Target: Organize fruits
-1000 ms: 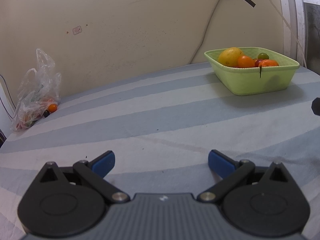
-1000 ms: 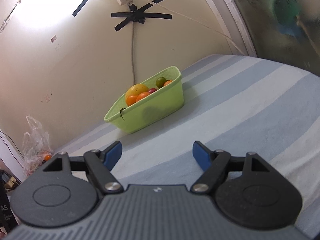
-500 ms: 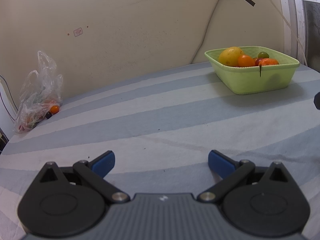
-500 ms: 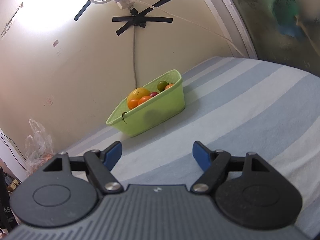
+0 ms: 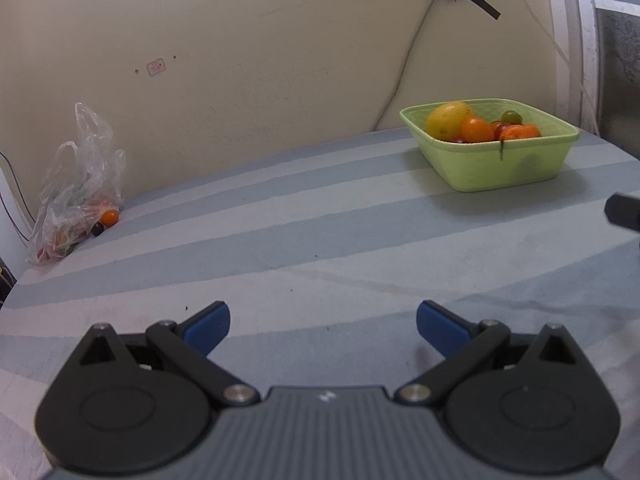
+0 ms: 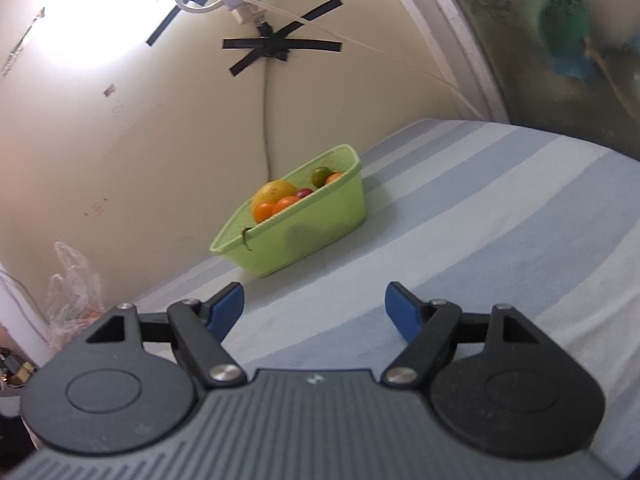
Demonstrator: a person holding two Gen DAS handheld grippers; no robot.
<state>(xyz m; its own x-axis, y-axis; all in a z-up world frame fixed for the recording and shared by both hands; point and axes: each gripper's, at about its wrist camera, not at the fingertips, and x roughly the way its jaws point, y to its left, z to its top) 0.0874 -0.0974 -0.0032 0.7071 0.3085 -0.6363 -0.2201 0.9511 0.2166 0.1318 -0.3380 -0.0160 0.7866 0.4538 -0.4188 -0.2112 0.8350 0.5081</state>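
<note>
Nothing moved; plastic bag's spilled tomato shows left view only.

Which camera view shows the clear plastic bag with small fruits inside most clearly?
The left wrist view. There the clear plastic bag lies whole against the wall, and a small orange fruit and a dark one show at its mouth. The right wrist view shows only a pale part of the bag at the left edge, its contents unclear.

Loads of open striped cloth in front of both grippers, only the green basket by the back wall on the right and a plastic bag far left get in the way.
</note>
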